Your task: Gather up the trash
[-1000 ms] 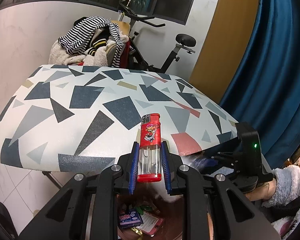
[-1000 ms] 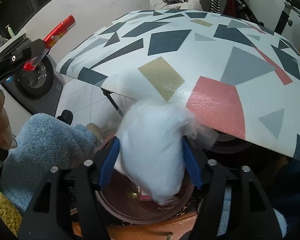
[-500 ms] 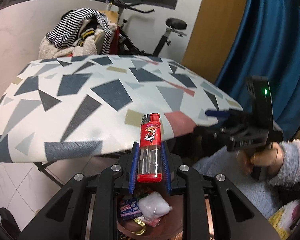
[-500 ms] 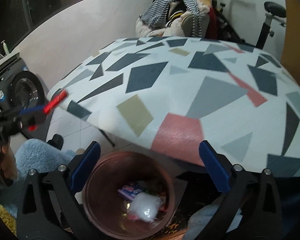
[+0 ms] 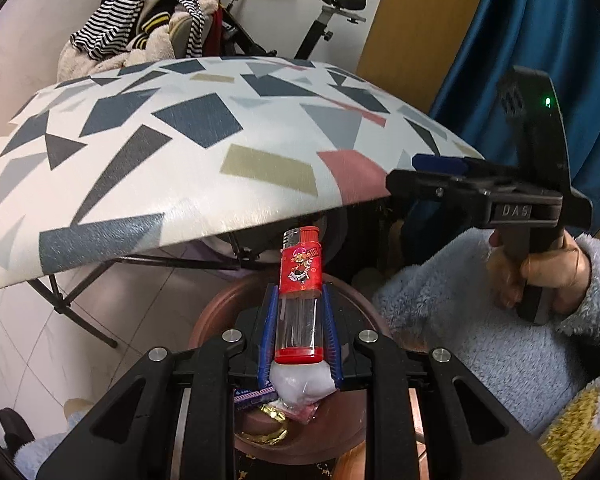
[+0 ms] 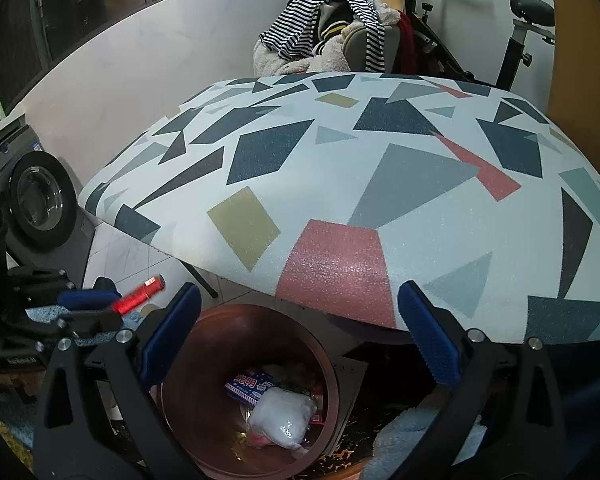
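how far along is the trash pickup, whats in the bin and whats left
Done: a white wad and wrappers lie in the brown bin; the right gripper is open and empty. In hand: the left gripper clamps a red lighter above the bin. Left: dropping it.

"DAS" embossed on the right gripper body (further letters hidden), "光明" on a blue packet

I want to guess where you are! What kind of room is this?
Probably a room in someone's home, maybe a laundry or spare room. There is a washing machine by the wall, an exercise bike with clothes heaped beside it, and a folding table with a brown trash bin under its edge.
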The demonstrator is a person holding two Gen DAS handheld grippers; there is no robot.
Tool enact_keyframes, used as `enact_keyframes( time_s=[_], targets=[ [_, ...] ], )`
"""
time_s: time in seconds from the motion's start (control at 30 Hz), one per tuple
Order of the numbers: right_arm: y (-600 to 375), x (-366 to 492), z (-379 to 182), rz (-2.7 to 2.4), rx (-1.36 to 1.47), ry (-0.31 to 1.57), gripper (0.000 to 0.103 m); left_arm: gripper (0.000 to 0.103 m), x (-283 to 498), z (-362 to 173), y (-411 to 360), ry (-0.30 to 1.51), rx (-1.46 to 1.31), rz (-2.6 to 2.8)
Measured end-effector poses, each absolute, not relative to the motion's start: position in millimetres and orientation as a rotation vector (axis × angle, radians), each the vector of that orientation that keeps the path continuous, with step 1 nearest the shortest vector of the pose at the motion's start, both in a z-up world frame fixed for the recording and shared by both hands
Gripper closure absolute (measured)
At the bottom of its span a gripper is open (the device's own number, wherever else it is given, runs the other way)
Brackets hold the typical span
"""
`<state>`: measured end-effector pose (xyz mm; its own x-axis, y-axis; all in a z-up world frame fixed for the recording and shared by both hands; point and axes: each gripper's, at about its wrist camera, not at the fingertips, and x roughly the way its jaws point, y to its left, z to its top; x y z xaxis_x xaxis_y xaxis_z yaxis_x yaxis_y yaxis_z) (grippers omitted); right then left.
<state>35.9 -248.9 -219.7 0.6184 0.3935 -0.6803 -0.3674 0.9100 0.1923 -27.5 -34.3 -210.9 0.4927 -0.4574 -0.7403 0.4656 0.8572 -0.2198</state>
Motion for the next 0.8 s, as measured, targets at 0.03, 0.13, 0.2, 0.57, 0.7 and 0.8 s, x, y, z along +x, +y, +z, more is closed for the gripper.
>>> enact_keyframes(
  time_s=[0.03,0.13,0.2,0.57,0.7,0.8],
  targets=[
    [-248.3,35.3,-220.2,0.439,0.034,0.793,0.006,0.081,-27.8,-212.0,-34.7,0.898,0.011,-0.562],
    [-246.7,35.1,-220.9,0.441,0.030,0.795,0.006,0.081,-27.0,-215.3,-36.0,0.910,0.013,-0.567],
    [-245.5,35.3,-221.4,0.441,0.027,0.796,0.006,0.081,-26.6,-217.2,-37.7,0.916,0.018,-0.568],
    [-242.8,35.2,-222.8,0.438,0.023,0.806,0.006,0.012,-20.0,-197.4,-24.5,0.856,0.024,-0.438],
    [-241.1,34.8,-220.4,0.430,0.016,0.806,0.006,0.008,-15.9,-173.3,-15.2,0.788,0.032,-0.378],
    [-240.4,34.9,-217.4,0.419,0.011,0.805,0.006,0.006,-12.4,-155.1,-9.2,0.748,0.037,-0.339]
  ],
)
